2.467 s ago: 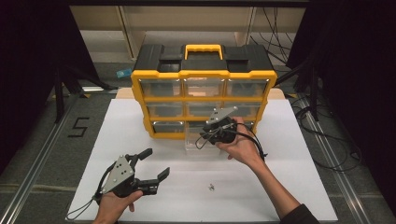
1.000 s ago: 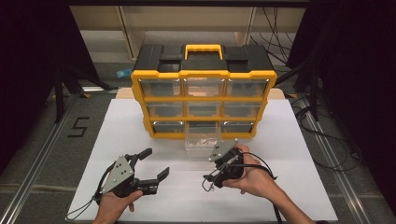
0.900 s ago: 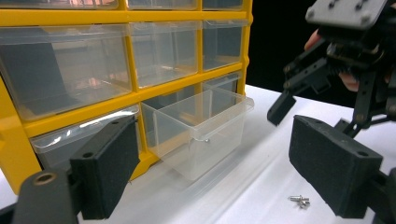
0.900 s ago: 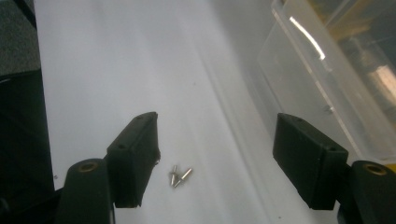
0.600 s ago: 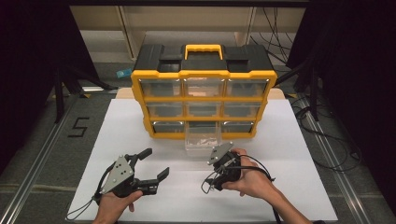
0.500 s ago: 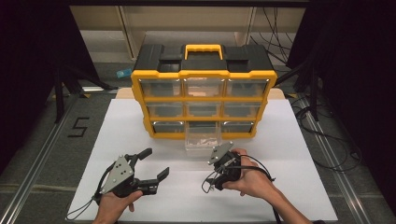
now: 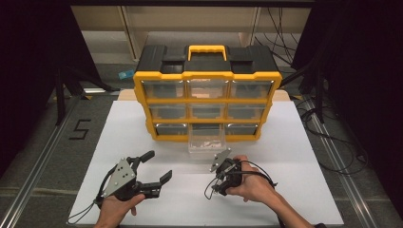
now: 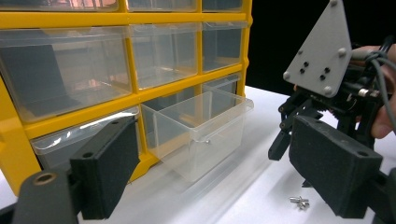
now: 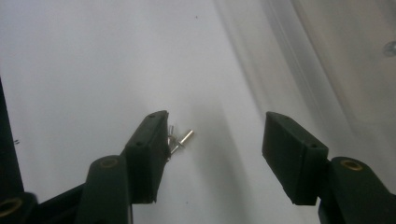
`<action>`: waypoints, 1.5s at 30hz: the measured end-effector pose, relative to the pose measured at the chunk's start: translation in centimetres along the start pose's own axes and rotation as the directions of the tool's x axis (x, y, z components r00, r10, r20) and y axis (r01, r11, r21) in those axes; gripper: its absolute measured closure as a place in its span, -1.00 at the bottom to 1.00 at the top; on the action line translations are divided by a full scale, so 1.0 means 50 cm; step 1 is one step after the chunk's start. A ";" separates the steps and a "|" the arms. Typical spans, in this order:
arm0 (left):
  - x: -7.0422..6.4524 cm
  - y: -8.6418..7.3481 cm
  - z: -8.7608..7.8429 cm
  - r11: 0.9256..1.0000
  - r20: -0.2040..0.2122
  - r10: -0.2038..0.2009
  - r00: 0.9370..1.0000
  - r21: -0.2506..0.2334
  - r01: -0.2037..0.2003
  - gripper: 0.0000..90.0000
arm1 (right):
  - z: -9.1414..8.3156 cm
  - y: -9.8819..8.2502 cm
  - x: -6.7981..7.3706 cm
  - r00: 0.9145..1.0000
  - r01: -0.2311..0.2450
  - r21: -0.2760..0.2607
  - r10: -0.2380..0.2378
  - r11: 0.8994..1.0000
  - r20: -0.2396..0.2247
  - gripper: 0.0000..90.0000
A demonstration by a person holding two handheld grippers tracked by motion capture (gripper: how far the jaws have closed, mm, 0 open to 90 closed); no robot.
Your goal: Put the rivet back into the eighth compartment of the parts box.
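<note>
Now the right gripper point(image 9: 215, 149) has been closing its jaws, but they are half open and hold nothing. The little screws point(image 9: 180, 139) lie on the white table point(image 9: 70, 70), touching one jaw, near the pulled-out drawer point(image 7: 206, 144). A bump could push them away.

The left claw point(image 7: 151, 170) rested low on the counter point(image 7: 304, 142), jaws spread wide. The right claw point(image 7: 215, 186) tipped down at the counter, its jaws just closing, nothing gripped.
</note>
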State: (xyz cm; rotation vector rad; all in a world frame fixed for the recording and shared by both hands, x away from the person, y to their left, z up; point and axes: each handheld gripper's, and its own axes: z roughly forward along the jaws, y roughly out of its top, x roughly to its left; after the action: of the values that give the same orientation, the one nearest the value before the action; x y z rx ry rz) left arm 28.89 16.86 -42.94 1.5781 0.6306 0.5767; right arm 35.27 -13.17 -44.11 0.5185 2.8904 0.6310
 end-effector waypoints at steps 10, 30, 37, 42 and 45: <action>0.000 0.000 0.001 1.000 0.001 -0.001 1.000 0.000 0.001 -0.64 | 0.026 -0.005 -0.002 0.999 -0.029 0.050 0.031 0.998 -0.041 0.16; -0.002 0.000 0.001 1.000 0.003 -0.001 1.000 0.001 0.001 -0.64 | 0.042 -0.009 -0.008 0.997 -0.003 0.088 0.009 0.996 -0.072 0.81; -0.001 0.000 0.002 1.000 0.004 0.000 1.000 0.000 0.000 -0.64 | 0.040 -0.007 -0.006 0.998 0.019 0.089 -0.013 0.996 -0.062 0.85; -0.001 -0.001 0.002 1.000 0.004 0.000 1.000 0.000 0.000 -0.64 | 0.012 0.001 -0.010 0.998 0.013 0.043 -0.011 0.999 -0.056 0.85; -0.001 -0.001 0.003 1.000 0.010 -0.001 1.000 -0.008 0.001 -0.64 | -0.004 0.005 -0.011 0.999 0.015 0.014 -0.015 1.000 -0.045 0.85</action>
State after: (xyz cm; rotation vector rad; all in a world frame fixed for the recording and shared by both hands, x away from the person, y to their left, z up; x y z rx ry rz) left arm 28.95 16.69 -43.02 1.5724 0.6208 0.5693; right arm 35.83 -13.22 -43.80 0.4901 2.9399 0.6278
